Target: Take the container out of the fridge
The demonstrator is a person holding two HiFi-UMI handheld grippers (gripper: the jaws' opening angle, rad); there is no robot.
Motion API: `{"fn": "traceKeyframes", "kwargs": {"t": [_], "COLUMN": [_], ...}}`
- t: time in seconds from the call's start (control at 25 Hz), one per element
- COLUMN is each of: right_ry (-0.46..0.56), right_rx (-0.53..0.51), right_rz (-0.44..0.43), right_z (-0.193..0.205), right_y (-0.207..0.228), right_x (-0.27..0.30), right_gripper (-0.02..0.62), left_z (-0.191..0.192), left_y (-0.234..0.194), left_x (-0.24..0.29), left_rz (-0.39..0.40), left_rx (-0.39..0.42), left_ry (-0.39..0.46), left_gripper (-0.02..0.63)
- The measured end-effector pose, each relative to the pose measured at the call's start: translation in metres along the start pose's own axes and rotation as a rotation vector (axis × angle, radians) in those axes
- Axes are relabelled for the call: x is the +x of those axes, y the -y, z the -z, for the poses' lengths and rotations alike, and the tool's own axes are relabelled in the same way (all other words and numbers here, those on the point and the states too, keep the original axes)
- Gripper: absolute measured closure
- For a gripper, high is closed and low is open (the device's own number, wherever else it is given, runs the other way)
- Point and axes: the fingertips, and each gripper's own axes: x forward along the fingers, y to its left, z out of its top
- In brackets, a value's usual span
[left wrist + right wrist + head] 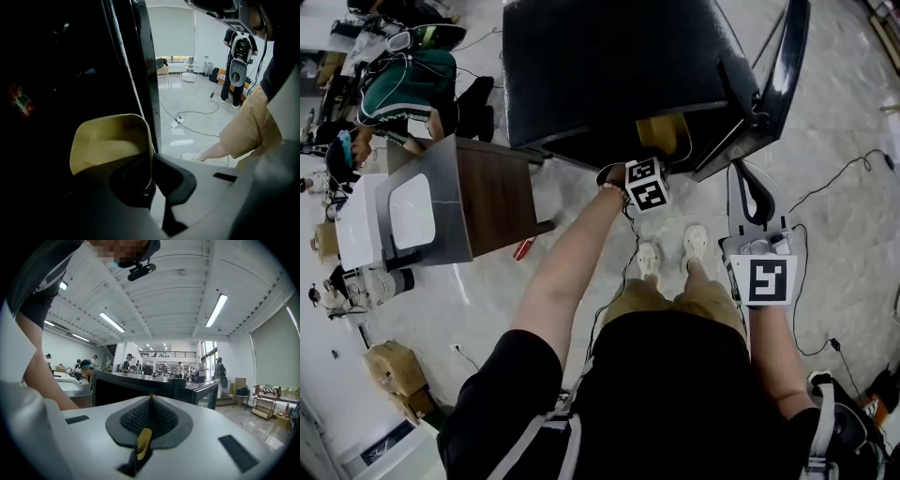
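A yellow open-topped container [110, 140] sits at the mouth of the dark fridge [56, 70]. My left gripper [149, 174] is shut on its right wall, one jaw inside and one outside. From above, the container [661, 134] shows just under the black fridge top [619, 66], with the left gripper's marker cube [647, 184] right below it. My right gripper [751, 194] hangs off to the right by the open fridge door [787, 70]. The right gripper [151, 399] is shut with nothing between its pads and faces the fridge's upper edge [154, 380].
A counter with a steel sink [441, 202] stands to the left of the fridge, with a red item [523, 248] on the floor by it. Cables [839, 173] trail over the pale floor at right. The person's shoes [670, 251] stand just before the fridge. Several people are farther off.
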Motion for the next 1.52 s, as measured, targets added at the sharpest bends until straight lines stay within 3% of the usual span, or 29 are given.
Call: {"fn": "traceKeyframes", "kwargs": {"t": [0.28,0.48,0.64,1.0,1.2,1.52], "right_ry": [-0.015,0.02,0.037,0.064,0.091,0.122], "right_rx": [-0.071,-0.09,-0.11,-0.106,-0.117,-0.113], "right_rz": [-0.011,0.004,0.016,0.032,0.037,0.058], "right_z": [-0.008,-0.028,-0.039,-0.061,-0.077,-0.093], "right_y": [-0.03,-0.052,-0.065,-0.091,-0.114,-0.146], "right_x": [-0.024,-0.04,-0.051,-0.067,-0.072,-0.082], "right_gripper": [0.558,0.558,0.558,0.558,0.558,0.558], "left_z": [-0.001,-0.01,-0.02,-0.052,-0.047,-0.037], "left_y": [0.049,0.08,0.097,0.105,0.12,0.11], "left_x": [-0.055,-0.105,-0.142,-0.24,-0.277,-0.34], "left_rz": [0.004,-0.01,-0.041,-0.16,-0.175,-0.267], "left_rx": [-0.076,-0.048,-0.082,-0.147,-0.126,-0.178], "left_ry": [0.113,0.2,0.29,0.51,0.574,0.712], "left_gripper": [0.581,0.581,0.581,0.581,0.581,0.581]}}
